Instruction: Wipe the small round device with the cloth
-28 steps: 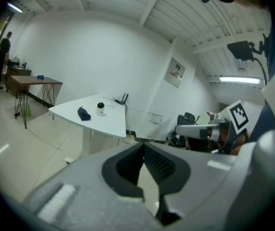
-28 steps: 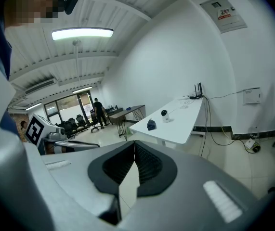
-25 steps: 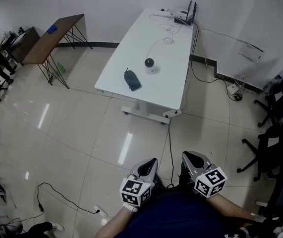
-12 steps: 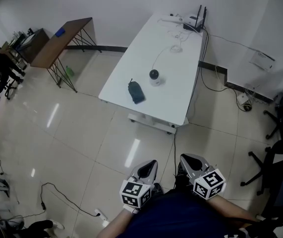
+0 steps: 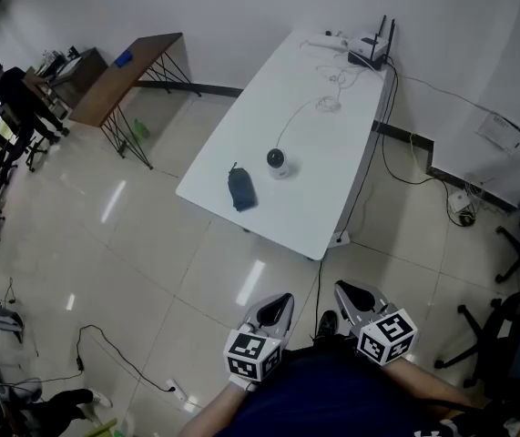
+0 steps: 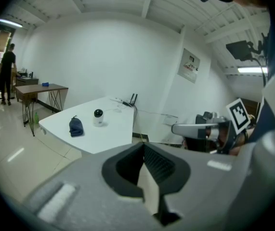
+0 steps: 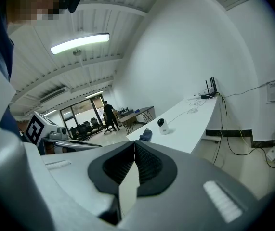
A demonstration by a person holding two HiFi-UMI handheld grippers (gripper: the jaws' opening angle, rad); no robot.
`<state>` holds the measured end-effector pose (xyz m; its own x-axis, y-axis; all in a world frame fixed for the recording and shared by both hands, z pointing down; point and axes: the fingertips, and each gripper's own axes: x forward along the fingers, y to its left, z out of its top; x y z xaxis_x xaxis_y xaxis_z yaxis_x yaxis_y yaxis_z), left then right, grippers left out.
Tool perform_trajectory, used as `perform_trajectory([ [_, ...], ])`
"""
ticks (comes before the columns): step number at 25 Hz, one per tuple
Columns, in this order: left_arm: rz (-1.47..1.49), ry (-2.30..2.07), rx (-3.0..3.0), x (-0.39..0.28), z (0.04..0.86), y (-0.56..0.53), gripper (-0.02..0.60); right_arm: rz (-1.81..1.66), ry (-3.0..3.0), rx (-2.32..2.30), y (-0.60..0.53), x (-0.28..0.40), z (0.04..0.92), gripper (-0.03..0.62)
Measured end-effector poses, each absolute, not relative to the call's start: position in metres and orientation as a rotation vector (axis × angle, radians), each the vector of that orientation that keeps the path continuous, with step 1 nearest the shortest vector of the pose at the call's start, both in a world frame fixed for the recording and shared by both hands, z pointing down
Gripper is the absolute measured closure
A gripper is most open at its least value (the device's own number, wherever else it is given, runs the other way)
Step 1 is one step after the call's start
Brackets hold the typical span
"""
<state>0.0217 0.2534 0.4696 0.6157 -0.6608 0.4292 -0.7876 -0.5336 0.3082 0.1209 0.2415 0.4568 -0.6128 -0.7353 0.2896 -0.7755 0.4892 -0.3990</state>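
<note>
White table well ahead; small round camera device on it, dark blue cloth just beside, apart. Left gripper, right gripper: jaws pressed together, empty. Likely approach step; next: reach table, spread jaws, pinch cloth.

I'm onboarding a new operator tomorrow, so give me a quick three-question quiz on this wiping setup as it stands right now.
1. True or false: the crumpled dark blue cloth lies on the white rectangular table, apart from the small round white device with a black face.
2. The left gripper and right gripper are: A) both shut and empty; B) both open; C) left shut on the cloth.
3. Fill in: in the head view, the cloth lies to the ____ of the device.
Key: 1 true; 2 A; 3 left.
</note>
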Motion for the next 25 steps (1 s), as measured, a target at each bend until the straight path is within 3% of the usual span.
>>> perform_trajectory([
  [7, 0.359, -1.173, 2.357, 0.056, 0.468, 0.227, 0.58, 0.775, -2.667, 1.315, 0.205, 0.156, 0.457, 0.582],
  [25, 0.312, -1.178, 2.335, 0.028, 0.476, 0.145, 0.58, 0.77, -2.633, 1.314, 0.123, 0.132, 0.463, 0.582],
])
